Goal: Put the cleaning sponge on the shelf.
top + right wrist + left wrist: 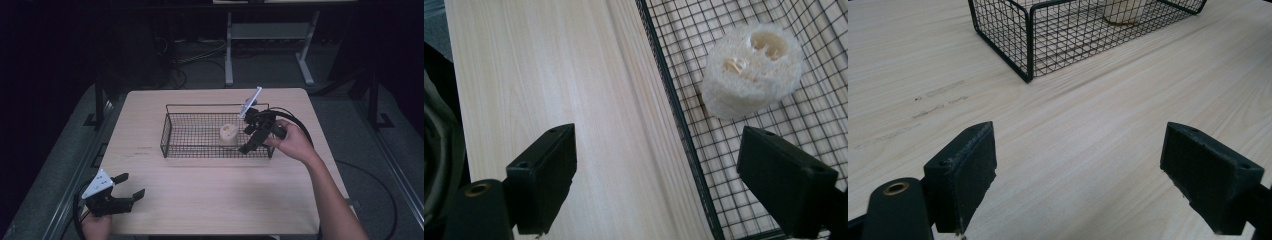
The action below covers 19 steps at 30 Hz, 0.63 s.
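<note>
Two grippers, both with fingers spread wide and holding nothing. Left gripper (128, 186) low at the near left corner of the bench (210, 200), fingers (963, 175) over bare wood, well apart from the wire basket (172, 127). Right gripper (248, 138) tilted over the basket's right end, straddling its rim: one finger over the bench, the other above the mesh. Pale loofah piece (751, 67) inside the basket, right of centre, near but untouched. Broad open bench near and left.

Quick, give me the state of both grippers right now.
Left gripper: open, holding nothing, over bare table.
Right gripper: open, holding nothing, at the basket near the loofah.
</note>
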### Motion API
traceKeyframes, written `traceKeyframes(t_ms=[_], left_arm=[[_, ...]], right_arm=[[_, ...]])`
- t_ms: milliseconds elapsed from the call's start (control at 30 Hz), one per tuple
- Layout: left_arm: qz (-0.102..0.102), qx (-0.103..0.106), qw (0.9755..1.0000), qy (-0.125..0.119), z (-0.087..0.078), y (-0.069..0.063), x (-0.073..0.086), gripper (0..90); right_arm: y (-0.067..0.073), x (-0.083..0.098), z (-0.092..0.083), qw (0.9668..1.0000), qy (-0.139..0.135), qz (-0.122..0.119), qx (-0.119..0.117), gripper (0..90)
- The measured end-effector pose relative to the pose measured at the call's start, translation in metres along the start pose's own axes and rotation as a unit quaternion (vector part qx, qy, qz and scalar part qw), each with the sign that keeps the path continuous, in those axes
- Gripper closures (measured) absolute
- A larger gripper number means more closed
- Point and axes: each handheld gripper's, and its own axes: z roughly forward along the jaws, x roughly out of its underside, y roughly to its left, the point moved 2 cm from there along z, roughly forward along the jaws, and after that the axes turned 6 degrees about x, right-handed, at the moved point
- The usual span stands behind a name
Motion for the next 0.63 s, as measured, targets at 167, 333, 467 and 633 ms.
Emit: traceKeyframes(t_ms=[167,333,467,633], left_arm=[[-0.001,-0.001,1.0000,-0.001,0.000,0.000,0.000,13.7],[0.001,0.000,1.0000,0.001,0.000,0.000,0.000,13.7],[0.001,0.000,1.0000,0.002,0.000,0.000,0.000,13.7],[0.003,0.001,1.0000,0.004,0.001,0.000,0.000,13.7]], right_arm=[[0.002,0.011,0.001,1.0000,0.005,0.005,0.002,15.5],[0.008,0.020,0.003,1.0000,0.005,0.004,-0.001,15.5],[0.014,0.025,0.005,0.9999,0.009,-0.001,-0.005,15.5],[0.022,0.032,0.009,0.9996,0.025,-0.005,-0.010,15.6]])
